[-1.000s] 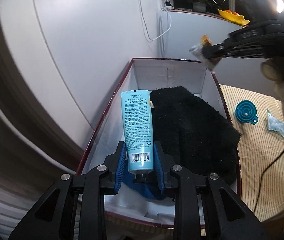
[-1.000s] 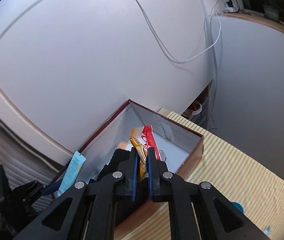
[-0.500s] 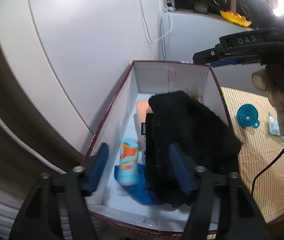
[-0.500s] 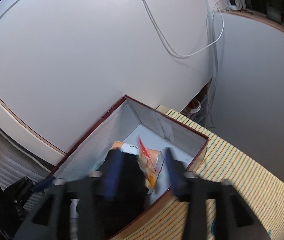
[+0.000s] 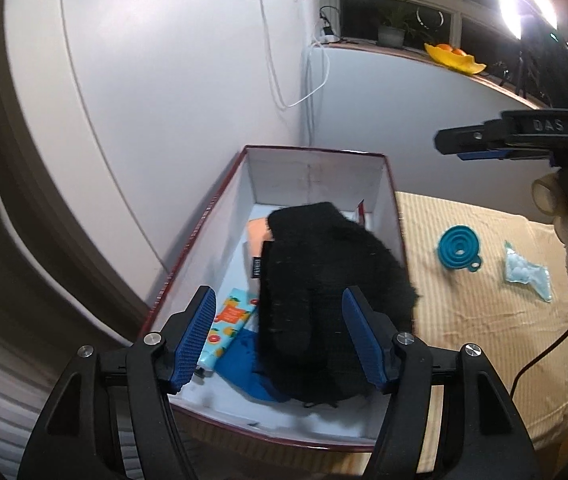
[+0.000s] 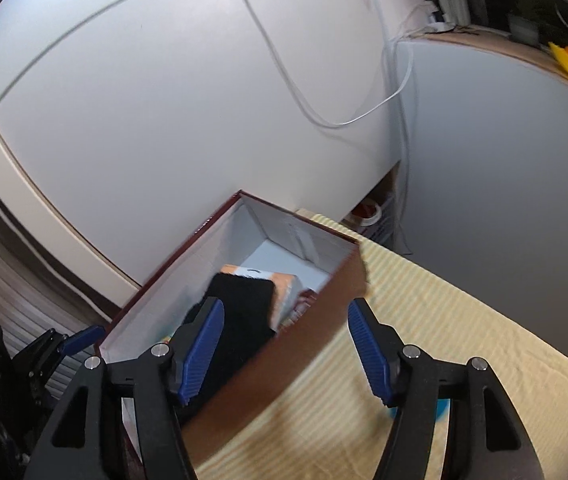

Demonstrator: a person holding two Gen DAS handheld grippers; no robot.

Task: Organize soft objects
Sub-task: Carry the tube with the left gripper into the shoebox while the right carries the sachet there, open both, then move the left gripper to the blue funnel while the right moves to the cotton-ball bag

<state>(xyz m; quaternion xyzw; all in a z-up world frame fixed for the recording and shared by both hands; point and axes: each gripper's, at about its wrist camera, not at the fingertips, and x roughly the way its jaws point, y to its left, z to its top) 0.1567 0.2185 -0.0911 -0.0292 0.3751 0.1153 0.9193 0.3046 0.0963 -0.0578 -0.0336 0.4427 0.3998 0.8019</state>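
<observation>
Both the left gripper (image 5: 280, 336) and right gripper (image 6: 285, 350) hover with fingers apart and empty over the box (image 5: 391, 184), which holds the black cloth (image 5: 323, 272), tube (image 5: 226, 320) and packets, while a funnel (image 5: 459, 249) and pouch (image 5: 527, 276) wait on the worktop (image 5: 483, 340).

Black fuzzy cloth (image 5: 323, 288) hides most of the box (image 5: 315, 152) floor, incl. part of the orange pack (image 5: 258, 230) & blue fabric (image 5: 244, 372) (print on the tube (image 5: 226, 322) too small to read); right-wrist view motion-blurred
</observation>
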